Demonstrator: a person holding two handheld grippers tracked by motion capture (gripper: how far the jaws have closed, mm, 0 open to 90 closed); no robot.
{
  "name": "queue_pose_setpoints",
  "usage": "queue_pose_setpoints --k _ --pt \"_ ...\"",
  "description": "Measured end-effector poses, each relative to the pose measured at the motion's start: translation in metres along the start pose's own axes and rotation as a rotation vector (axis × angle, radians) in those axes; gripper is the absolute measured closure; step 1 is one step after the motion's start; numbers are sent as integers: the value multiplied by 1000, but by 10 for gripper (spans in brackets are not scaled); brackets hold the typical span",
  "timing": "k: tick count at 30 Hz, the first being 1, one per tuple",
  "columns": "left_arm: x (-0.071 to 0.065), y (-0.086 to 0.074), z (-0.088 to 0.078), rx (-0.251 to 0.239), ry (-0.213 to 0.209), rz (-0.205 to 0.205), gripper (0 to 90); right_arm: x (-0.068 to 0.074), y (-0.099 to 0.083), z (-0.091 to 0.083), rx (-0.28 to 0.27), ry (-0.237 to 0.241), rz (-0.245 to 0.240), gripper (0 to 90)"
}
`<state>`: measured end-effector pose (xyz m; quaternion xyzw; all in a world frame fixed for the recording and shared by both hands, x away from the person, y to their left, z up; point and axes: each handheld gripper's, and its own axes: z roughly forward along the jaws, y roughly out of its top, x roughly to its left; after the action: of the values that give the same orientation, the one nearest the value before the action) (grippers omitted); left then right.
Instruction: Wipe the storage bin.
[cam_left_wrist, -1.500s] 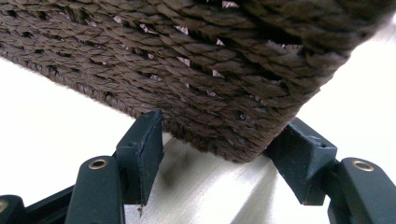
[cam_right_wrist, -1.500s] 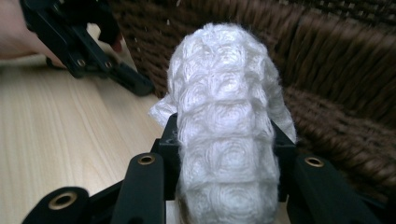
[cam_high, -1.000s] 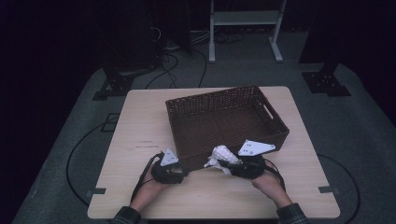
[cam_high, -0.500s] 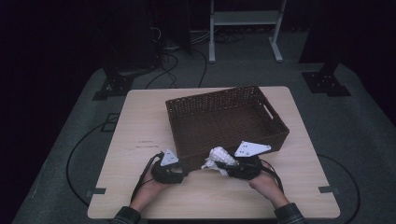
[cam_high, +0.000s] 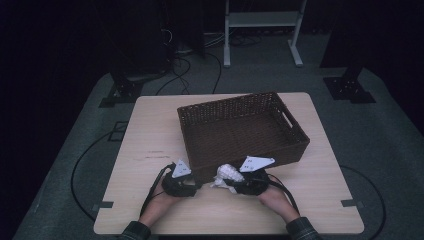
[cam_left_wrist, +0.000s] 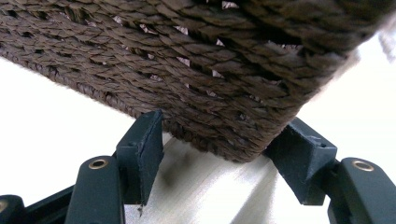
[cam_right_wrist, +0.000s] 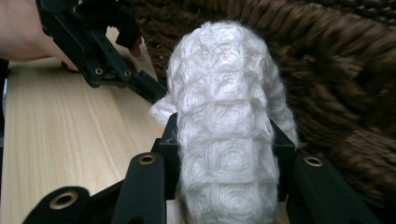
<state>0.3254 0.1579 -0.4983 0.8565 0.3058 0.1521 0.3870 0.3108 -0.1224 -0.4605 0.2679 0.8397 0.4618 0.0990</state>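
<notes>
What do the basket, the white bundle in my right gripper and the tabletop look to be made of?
Basket: dark brown woven fibre, likely wicker or twisted paper cord; twisted strands show, matte. White bundle: soft textured cloth, probably a waffle-weave or terry towel, fuzzy with raised squares. Table: pale wood or wood-look laminate with straight grain, smooth.

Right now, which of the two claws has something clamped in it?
The right claw: it is shut on the white knitted cloth. The left claw only straddles the corner of the brown wicker basket without pressing on it.

High view overhead facing forward-down, both tool views close, sharing the basket corner
</notes>
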Motion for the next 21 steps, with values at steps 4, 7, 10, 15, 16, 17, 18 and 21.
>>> queue_pose_setpoints --k 4,7,10,15,16,17,18,21 --pt "0 0 0 0 0 0 358 1 -3 8 16 8 0 606" --pt "0 0 0 0 0 0 358 1 -6 13 37 11 -3 606" --pt "0 0 0 0 0 0 358 1 -10 19 57 17 2 606" --pt "0 0 0 0 0 0 358 1 -11 23 60 25 6 606" --pt "0 0 0 0 0 0 358 1 -11 23 59 26 7 606" --pt "0 0 0 0 0 0 358 1 -11 23 59 26 7 606" --pt "0 0 0 0 0 0 358 1 -9 22 57 27 10 606" --pt "0 0 0 0 0 0 358 4 -5 17 35 31 15 606"
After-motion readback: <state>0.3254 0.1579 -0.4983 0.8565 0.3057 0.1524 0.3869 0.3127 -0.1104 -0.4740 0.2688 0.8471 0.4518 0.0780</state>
